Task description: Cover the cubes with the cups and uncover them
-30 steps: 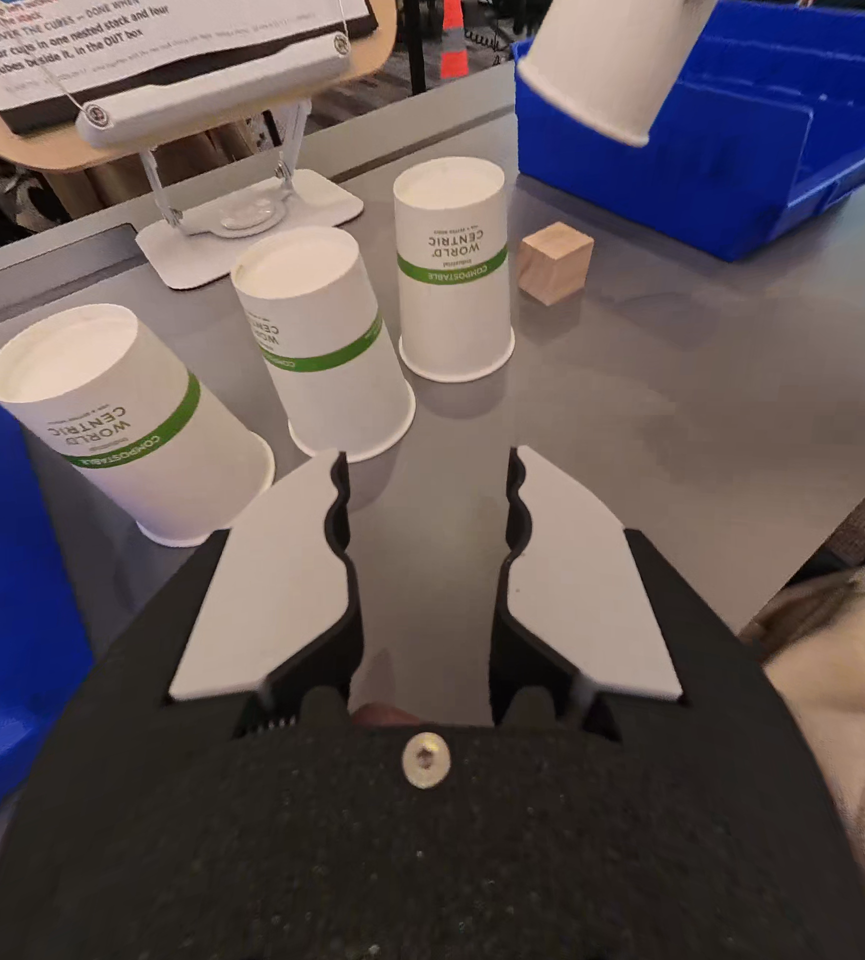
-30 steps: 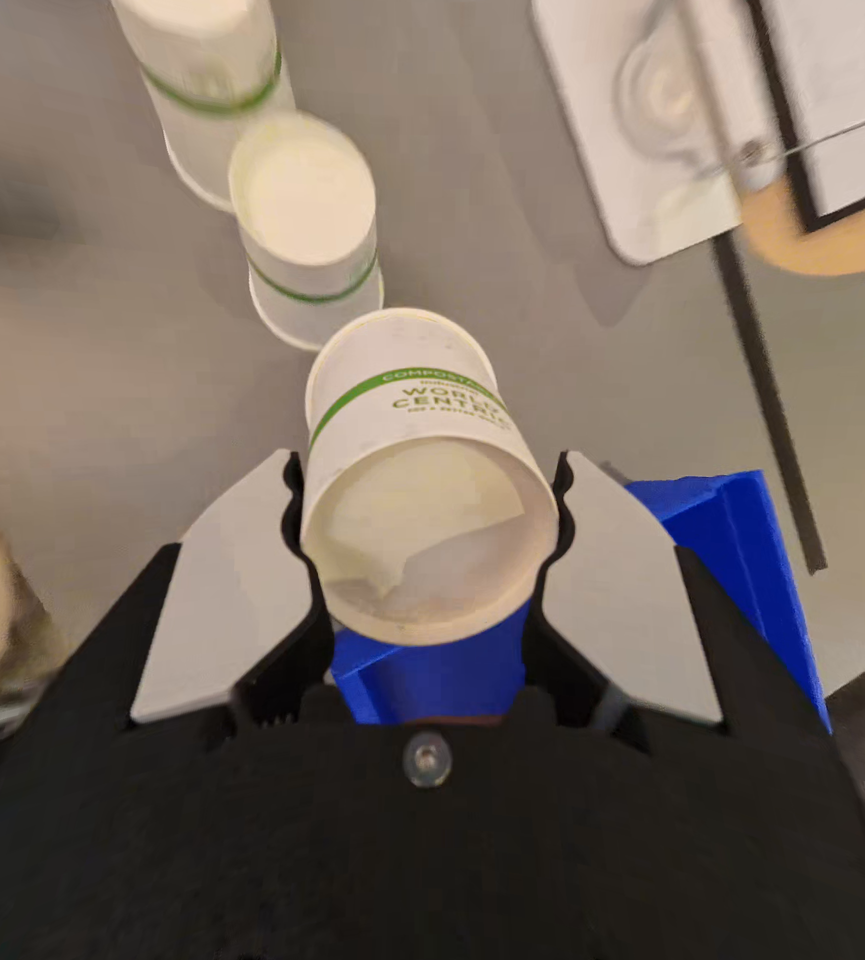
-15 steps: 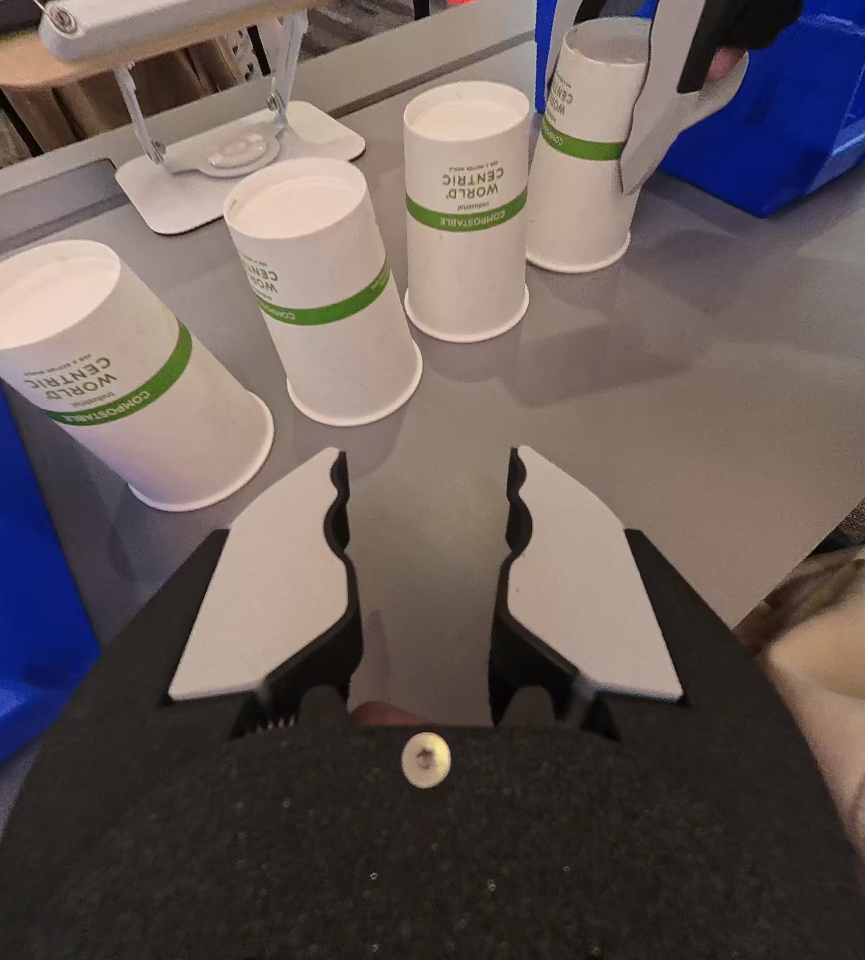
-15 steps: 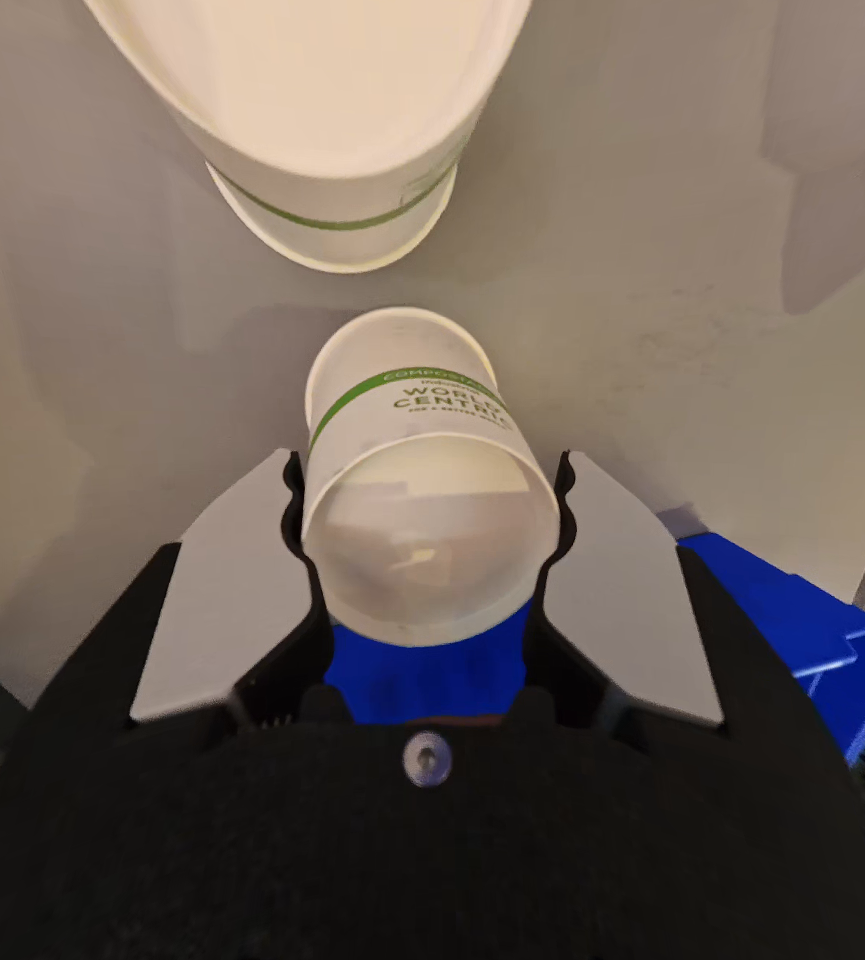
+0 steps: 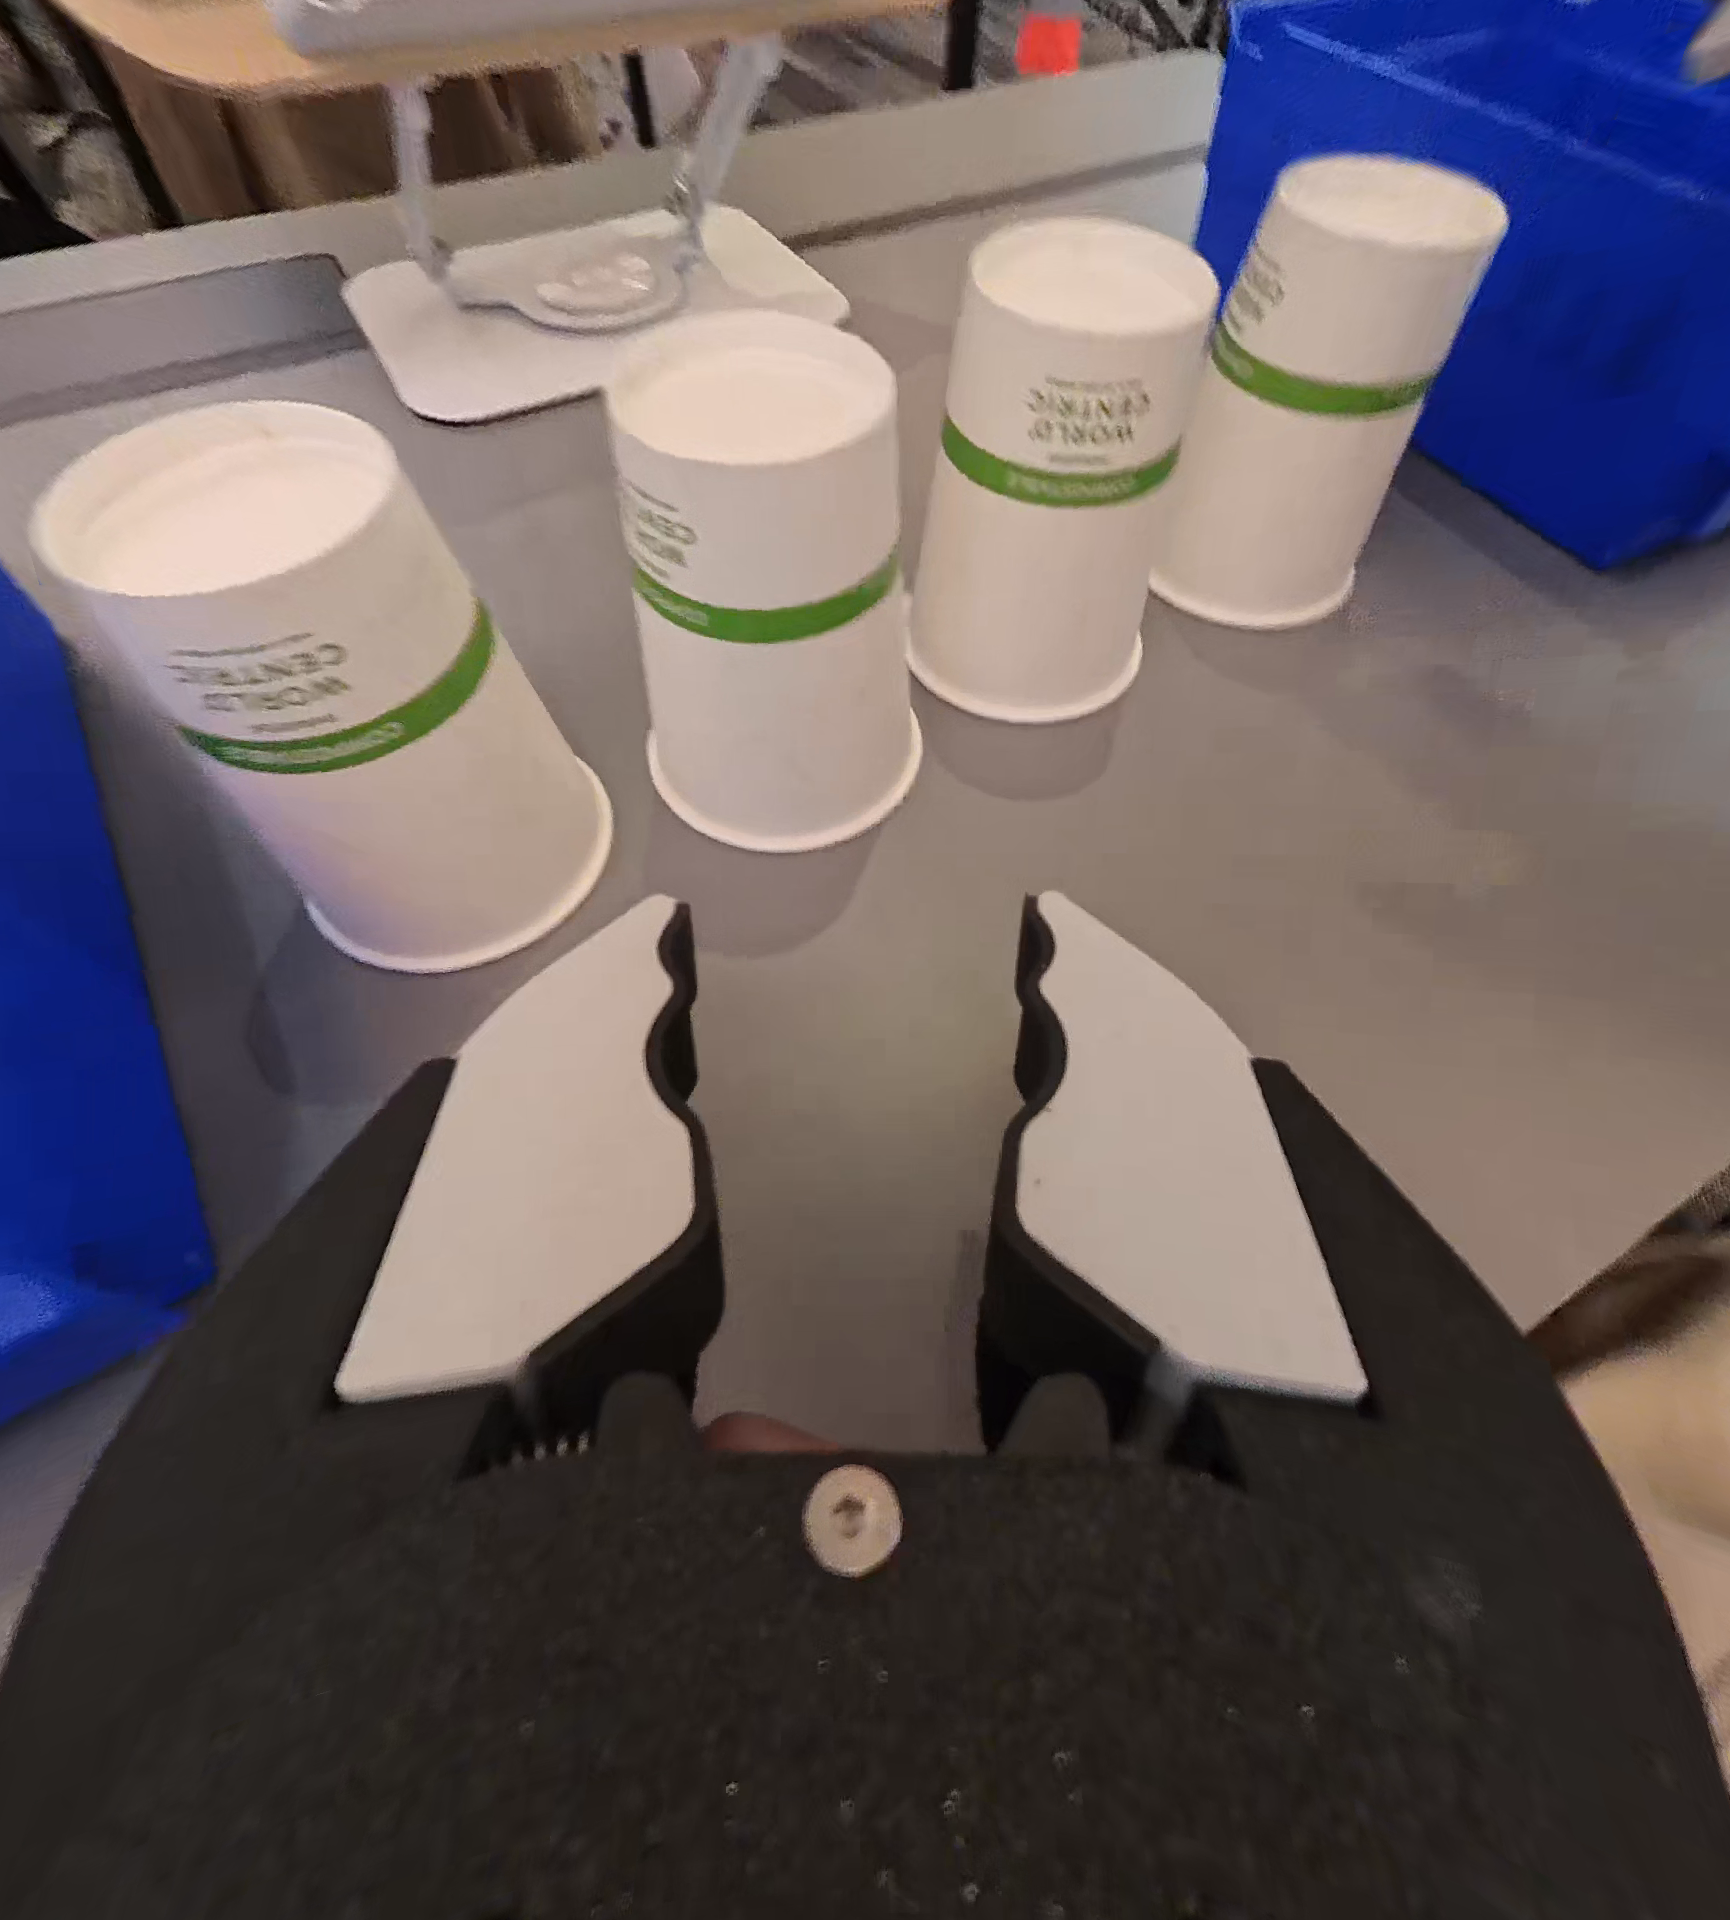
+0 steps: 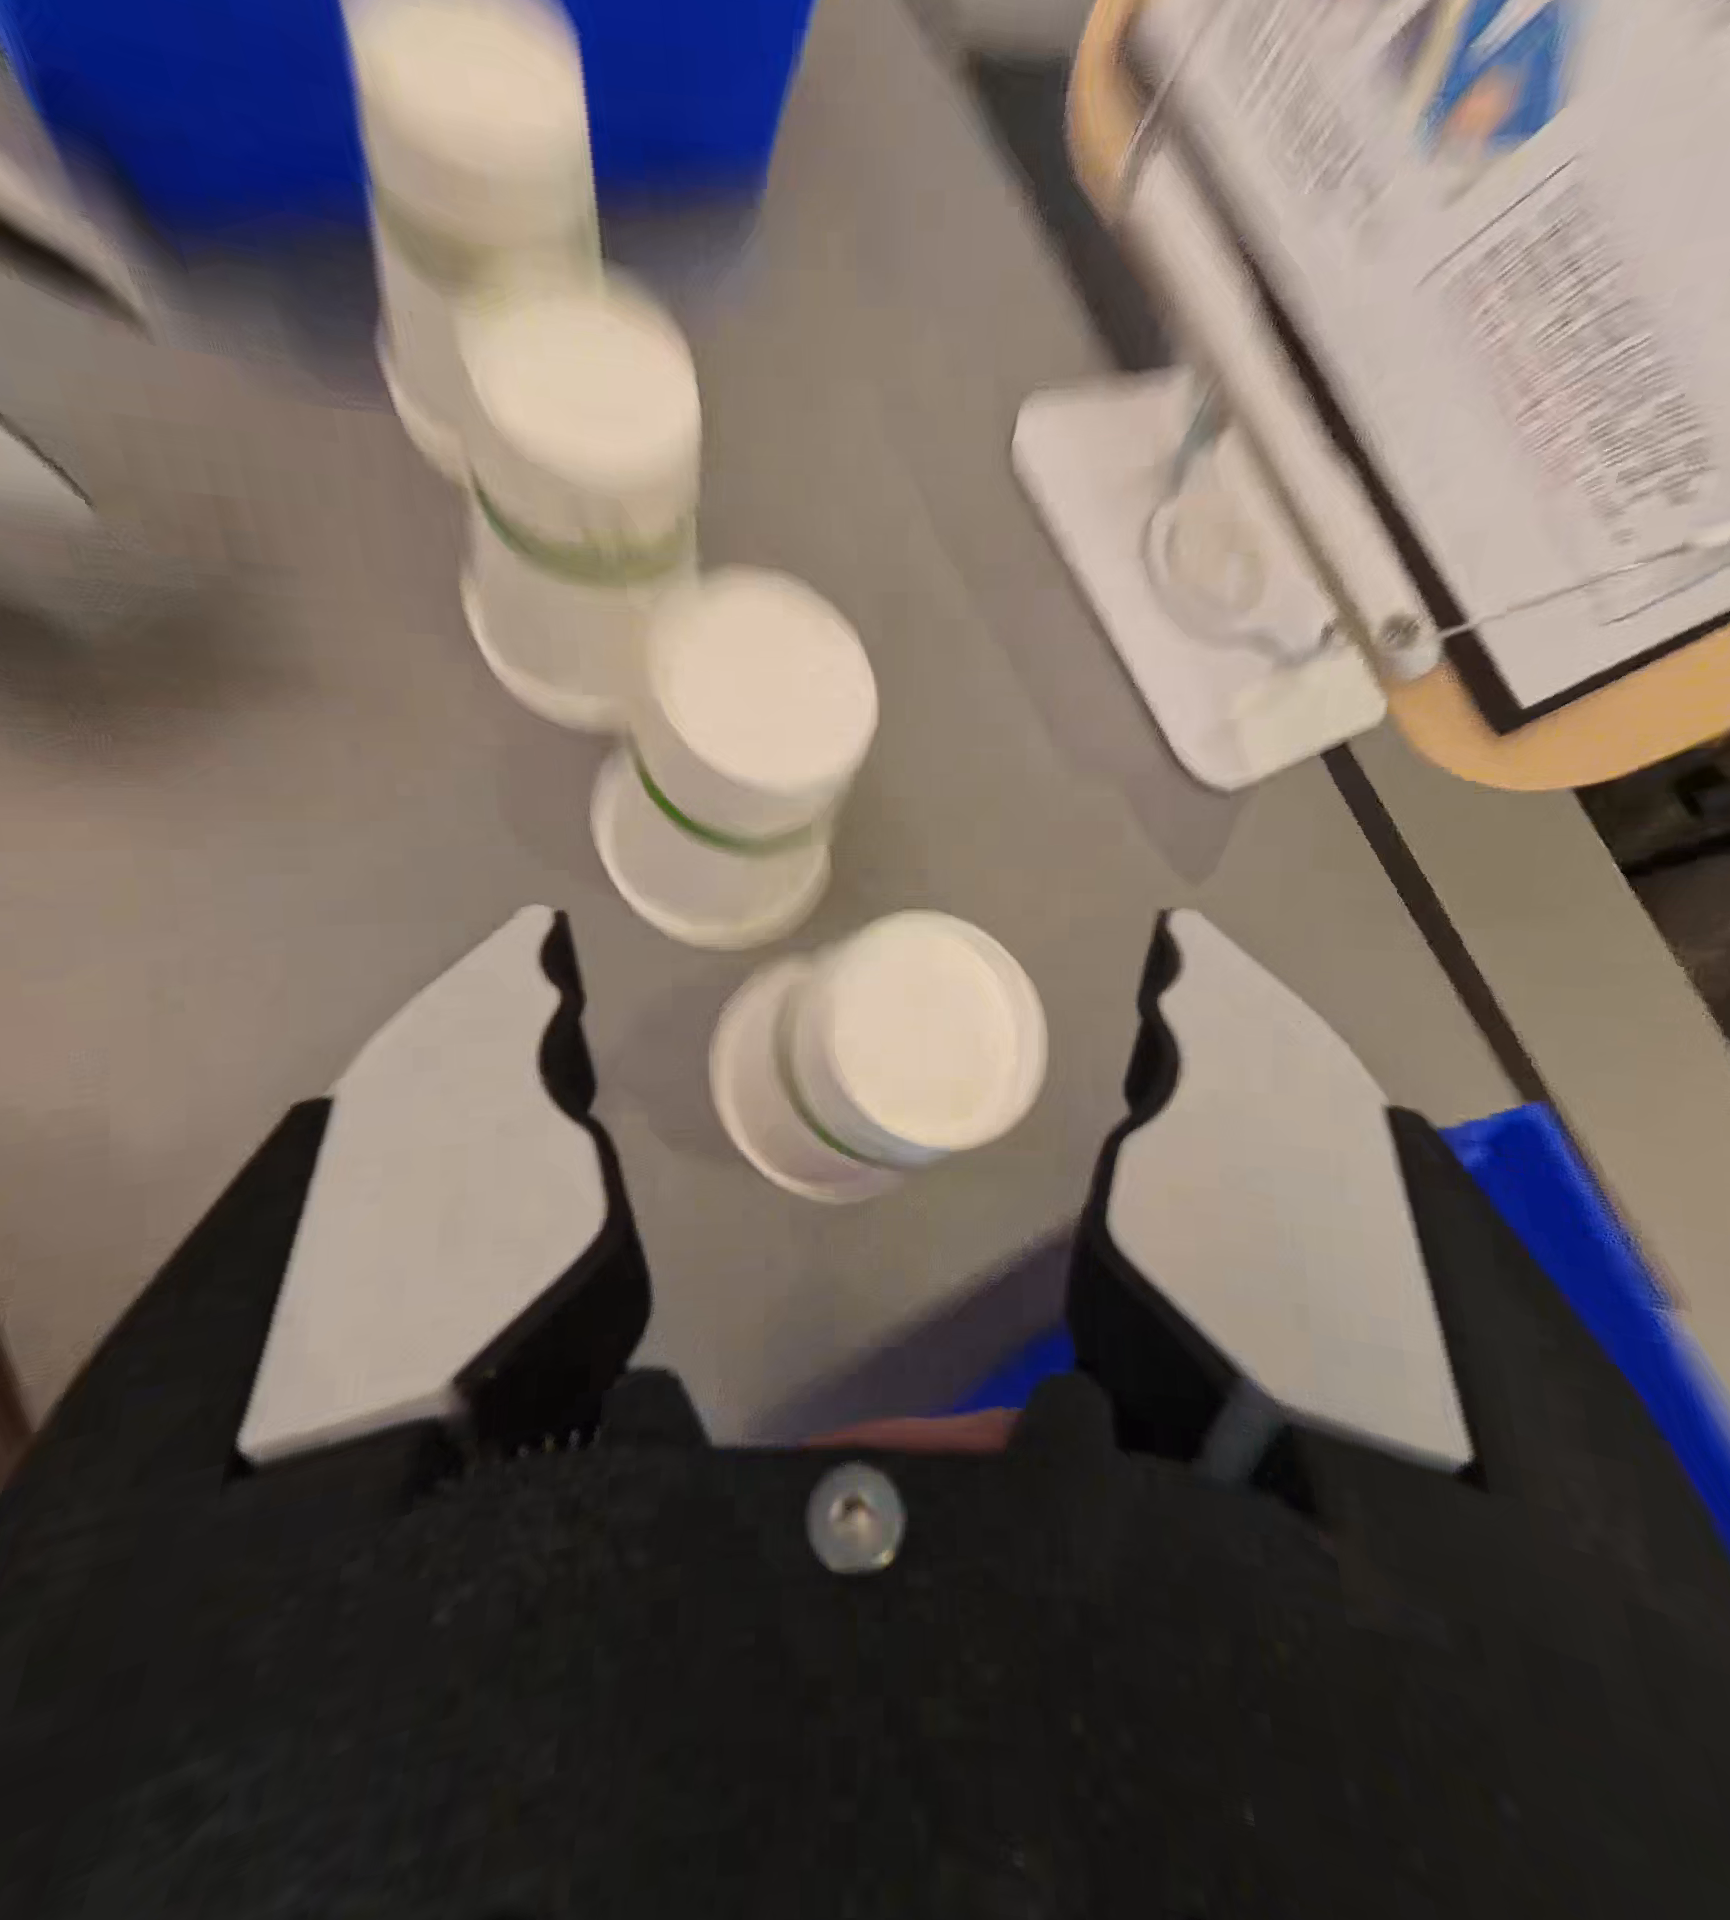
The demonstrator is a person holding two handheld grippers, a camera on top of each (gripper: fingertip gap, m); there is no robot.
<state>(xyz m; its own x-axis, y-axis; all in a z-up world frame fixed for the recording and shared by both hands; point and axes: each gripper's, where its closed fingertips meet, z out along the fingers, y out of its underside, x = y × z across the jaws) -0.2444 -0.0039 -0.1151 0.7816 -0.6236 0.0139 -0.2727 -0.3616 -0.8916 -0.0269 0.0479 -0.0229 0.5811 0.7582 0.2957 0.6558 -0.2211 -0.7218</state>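
Four inverted white paper cups with green bands point(image 5: 1032, 488) stand in a row on the grey tabletop point(image 5: 1308, 831); the cubes are hidden. Your left gripper point(image 5: 853, 940) is parted and empty, short of the row. Your right gripper point(image 6: 859, 961) is spread wide and empty above the end cup point(image 6: 887, 1055).

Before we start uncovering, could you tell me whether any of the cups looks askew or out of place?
Nothing stands out. All four cups stand upside down in a row on the table, rims flat, none tipped or dented. No cube shows. Both tools are open and empty.
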